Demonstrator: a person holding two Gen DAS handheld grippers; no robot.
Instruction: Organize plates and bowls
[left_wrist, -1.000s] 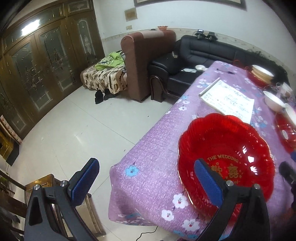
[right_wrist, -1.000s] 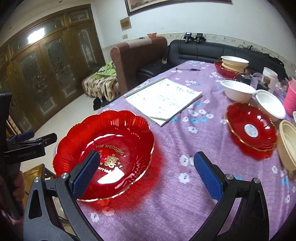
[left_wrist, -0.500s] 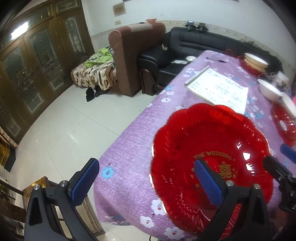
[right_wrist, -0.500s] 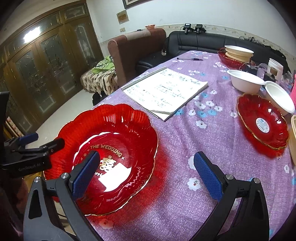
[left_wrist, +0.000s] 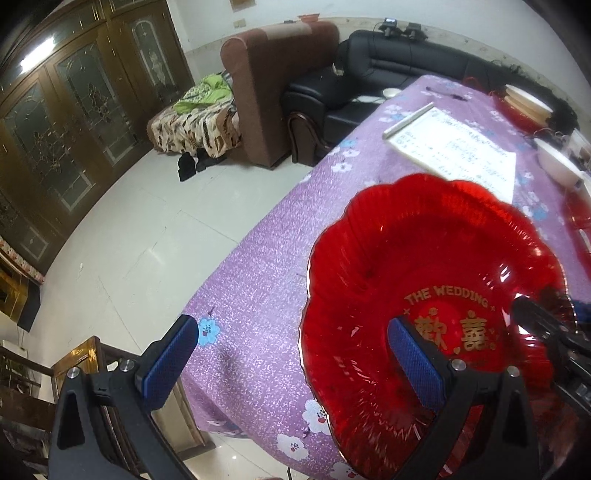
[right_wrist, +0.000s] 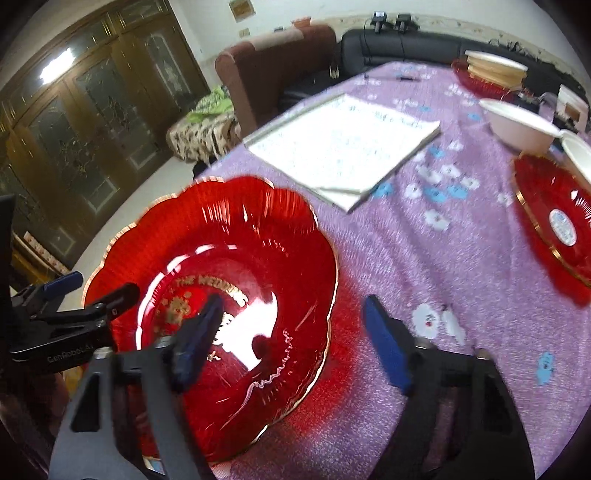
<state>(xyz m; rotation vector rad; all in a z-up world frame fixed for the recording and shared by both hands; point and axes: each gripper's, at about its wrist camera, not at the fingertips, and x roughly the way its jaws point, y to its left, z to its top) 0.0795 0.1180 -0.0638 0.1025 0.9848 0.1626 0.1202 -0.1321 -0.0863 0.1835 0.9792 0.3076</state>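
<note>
Left wrist view. The large red plate (left_wrist: 424, 295) lies on the purple flowered tablecloth (left_wrist: 258, 288) at the lower right of the frame, close to the table's near corner, gold lettering readable in its well. The left gripper (left_wrist: 291, 354) stands with jaws wide apart: the left finger sits over bare cloth at lower centre-left, the right finger over the plate's inside, so the plate's left rim lies between them. Neither pad presses on it. A white notebook (left_wrist: 454, 151) lies beyond the plate, upper right. A white bowl (left_wrist: 557, 162) sits at the right edge. The right gripper's dark finger enters at the right edge, over the plate's right side. A brown armchair (left_wrist: 273, 88) and black sofa (left_wrist: 388, 70) stand beyond the table, top centre.

Right wrist view, blurred by motion. The same red plate (right_wrist: 221, 295) fills the lower left. The right gripper (right_wrist: 291, 339) has just been closing and is now partly open; its left finger is over the plate's well, its right finger over the cloth, the plate's right rim between them. Contact cannot be told through the blur. The left gripper (right_wrist: 85, 291) reaches in from the left edge at the plate's far rim. A smaller red plate (right_wrist: 554, 221) lies at the right edge, the white bowl (right_wrist: 517, 122) above it, and a stack of dishes (right_wrist: 491, 70) at the upper right.
</note>
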